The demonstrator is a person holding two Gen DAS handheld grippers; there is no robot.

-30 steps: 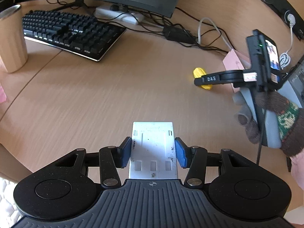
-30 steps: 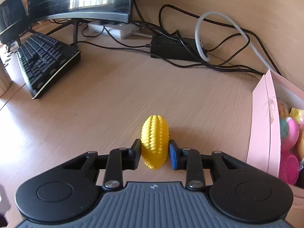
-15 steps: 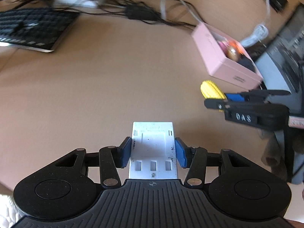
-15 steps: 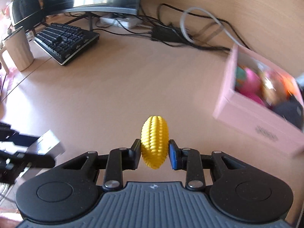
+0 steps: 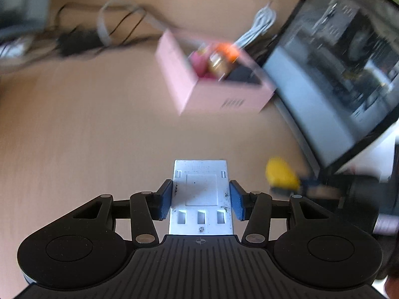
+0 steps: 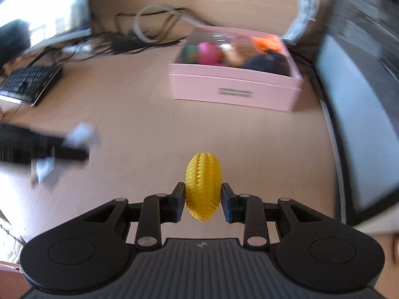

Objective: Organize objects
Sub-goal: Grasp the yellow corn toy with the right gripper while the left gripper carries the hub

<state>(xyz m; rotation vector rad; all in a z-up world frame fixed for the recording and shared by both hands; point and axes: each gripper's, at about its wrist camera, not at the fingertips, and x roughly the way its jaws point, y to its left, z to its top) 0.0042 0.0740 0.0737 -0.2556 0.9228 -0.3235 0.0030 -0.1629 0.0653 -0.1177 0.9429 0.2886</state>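
- Right wrist view is showing my right gripper (image 6: 203, 202) pinching the corn (image 6: 203, 189) across its middle, one pad on each side, with the cob standing upright above the desk (image 6: 139, 114).
- Left wrist view is showing my left gripper (image 5: 201, 200) clamping the white plate (image 5: 201, 194) by its two long edges; its far end is sticking out past the pads.
- I am holding both loads near the viewer, while the pink box (image 6: 234, 87) is sitting farther off, a little to the right, with a monitor (image 6: 361, 114) close on its right.
- I am judging the box to be the goal, and it is already looking crowded with toys (image 6: 212, 53), so the corn could perch on top and roll back out if I let go too high.
- I am gripping a ridged, rounded cob at two small patches, so it could twist or squirt free if I tilt sharply.
- I am seeing heavy blur in both views, so aim is uncertain; a fast approach could knock the near wall of the box or shove it toward the monitor.
- I am carrying my two grippers close together, the corn just right of the plate, so they could collide over the box.
- I am minding the cables (image 6: 154, 32) beyond the box, which the plate's protruding end could snag if I overshoot.
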